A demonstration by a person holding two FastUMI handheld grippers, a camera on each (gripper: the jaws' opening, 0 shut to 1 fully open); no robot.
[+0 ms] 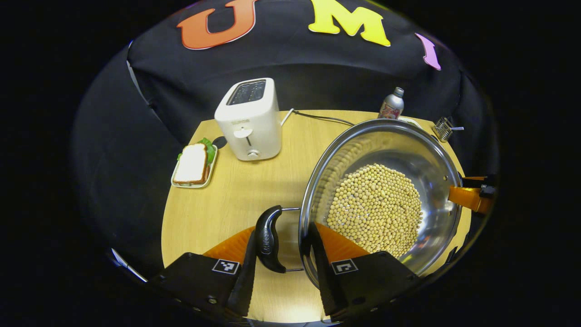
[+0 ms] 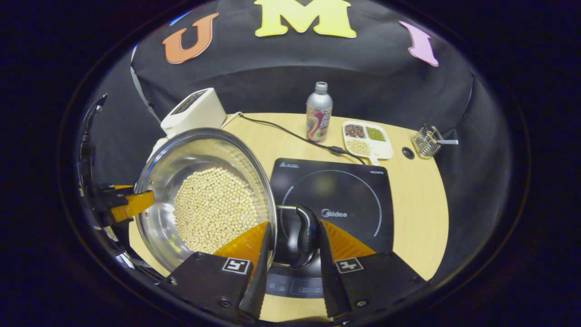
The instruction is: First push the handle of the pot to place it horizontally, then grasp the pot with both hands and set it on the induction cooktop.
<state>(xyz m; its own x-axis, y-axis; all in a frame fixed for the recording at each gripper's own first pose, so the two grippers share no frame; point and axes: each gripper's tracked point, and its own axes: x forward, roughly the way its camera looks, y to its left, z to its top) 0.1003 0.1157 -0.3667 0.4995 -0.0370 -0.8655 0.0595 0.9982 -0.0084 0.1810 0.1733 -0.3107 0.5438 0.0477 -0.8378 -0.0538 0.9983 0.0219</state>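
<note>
A steel pot full of pale beans hangs between both grippers, level, with a black loop handle on each side. My left gripper is clamped across the near handle: one finger outside the handle, the other inside the pot's wall. In the right gripper view my right gripper grips the opposite handle and rim the same way. The pot sits left of the black induction cooktop, its rim overlapping the cooktop's left edge. The right gripper also appears at the pot's far side.
A white toaster and a plated sandwich stand on the table's left. Behind the cooktop are a metal bottle, a divided tray of grains, a wire basket and a black cable.
</note>
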